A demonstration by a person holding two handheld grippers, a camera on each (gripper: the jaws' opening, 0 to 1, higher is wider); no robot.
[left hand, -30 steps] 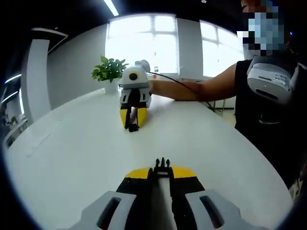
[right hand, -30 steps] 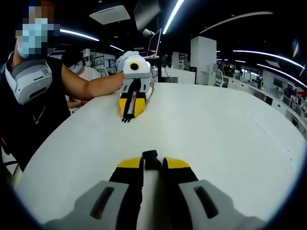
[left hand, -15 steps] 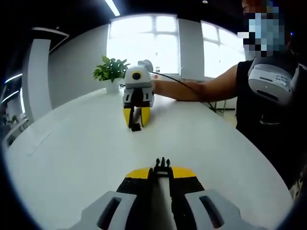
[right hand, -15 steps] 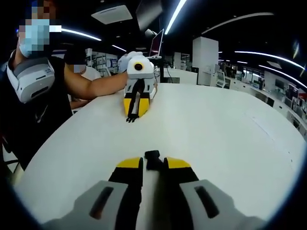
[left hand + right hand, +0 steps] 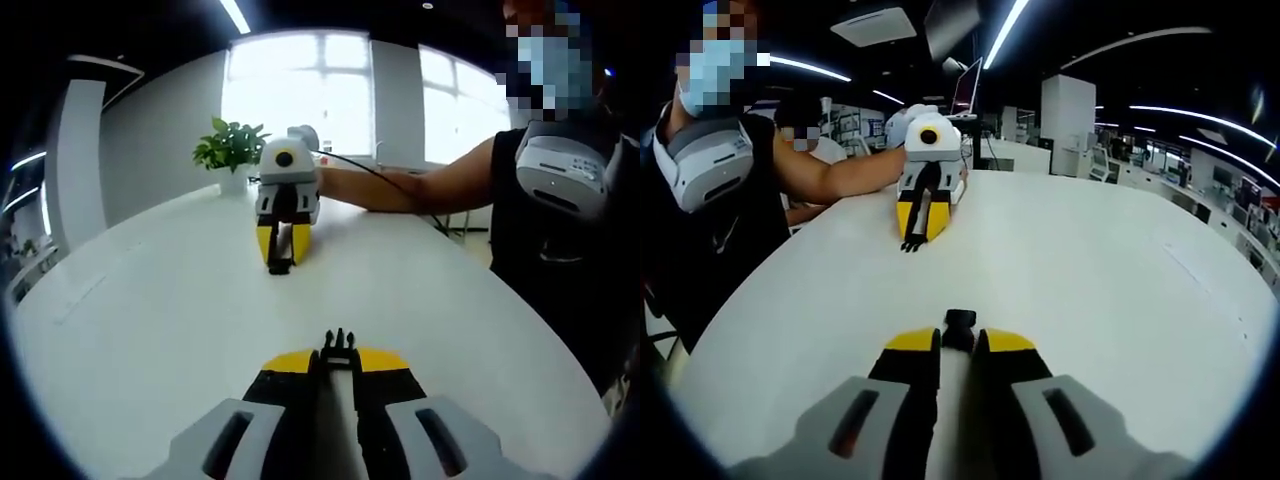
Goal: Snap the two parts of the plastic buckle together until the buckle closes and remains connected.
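A broad white table (image 5: pixel 150 330) is seen from two low viewpoints that face each other across its top. In the left gripper view, the left gripper (image 5: pixel 338 362) rises from the bottom edge, its yellow-tipped jaws closed on the pronged buckle half (image 5: pixel 338 348), a small black piece whose three prongs poke out past the jaw tips while the rest is hidden between them. Farther across the table, in front of a potted plant (image 5: pixel 229 147) that stands near the table's far edge, the right gripper (image 5: pixel 281 262) is seen head-on, held by a person's bare arm (image 5: pixel 400 186) that reaches in from the right; its jaws are clamped on a small dark piece, too small to make out in detail. In the right gripper view, the right gripper (image 5: pixel 959 338) is seen from behind, its jaws pressed on the socket buckle half (image 5: pixel 959 321), a black block of which only the front end sticks out. Across the table the left gripper (image 5: pixel 914 240) is pointed back toward the camera, with dark prongs showing at its tips. The two buckle halves are held well apart over the table, facing each other, unjoined. The person (image 5: pixel 700 190) is cut off at the left edge, and dim office furniture behind is hard to make out.
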